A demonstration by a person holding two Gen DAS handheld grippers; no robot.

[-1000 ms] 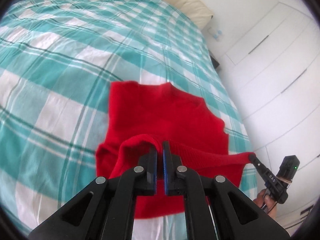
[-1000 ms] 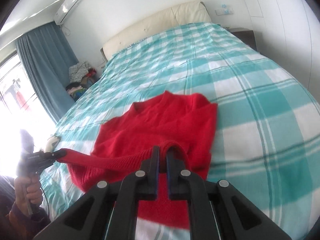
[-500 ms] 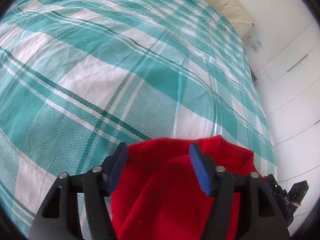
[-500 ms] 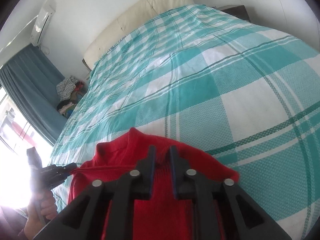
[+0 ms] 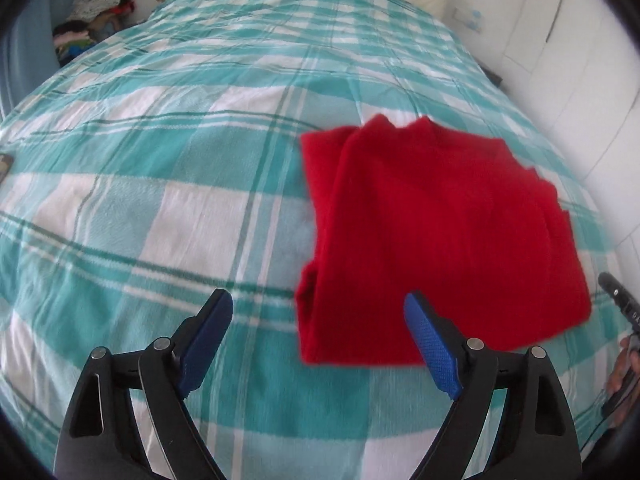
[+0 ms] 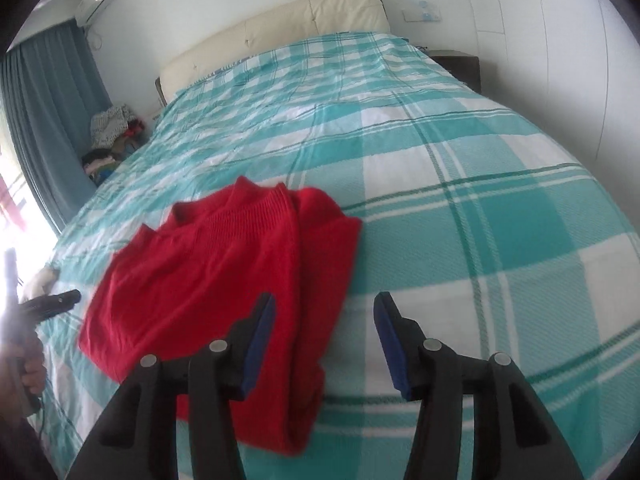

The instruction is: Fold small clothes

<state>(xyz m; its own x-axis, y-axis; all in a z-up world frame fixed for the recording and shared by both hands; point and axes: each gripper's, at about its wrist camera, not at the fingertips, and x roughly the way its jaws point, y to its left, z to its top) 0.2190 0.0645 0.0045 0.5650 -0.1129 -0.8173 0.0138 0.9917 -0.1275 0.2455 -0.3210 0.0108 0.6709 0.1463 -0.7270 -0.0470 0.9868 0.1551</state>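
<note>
A red knit sweater [image 5: 440, 232] lies folded on the bed, its collar toward the headboard. In the left wrist view my left gripper [image 5: 320, 308] hovers over the sweater's near left corner. Its jaws are opening wide, and the blue pads [image 5: 208, 336] press on nothing. In the right wrist view the sweater [image 6: 224, 280] lies left of centre. My right gripper [image 6: 324, 304] hangs over the sweater's right edge with its jaws opening and nothing gripped. Each view catches the other gripper at its edge: the right gripper [image 5: 618, 300] and the left gripper [image 6: 60, 300], each held by a hand [image 6: 28, 364].
The bed cover [image 5: 160, 200] is teal and white plaid, with a cream headboard [image 6: 280, 32] at the far end. A heap of clothes [image 6: 112, 136] and a blue curtain [image 6: 48, 120] are far left. A white wardrobe [image 5: 580, 60] and a dark nightstand [image 6: 456, 64] stand on the right.
Both grippers were shut on the sweater's lifted hem a second ago. They carried it over toward the collar, let go and drew back; the sweater now lies folded.
</note>
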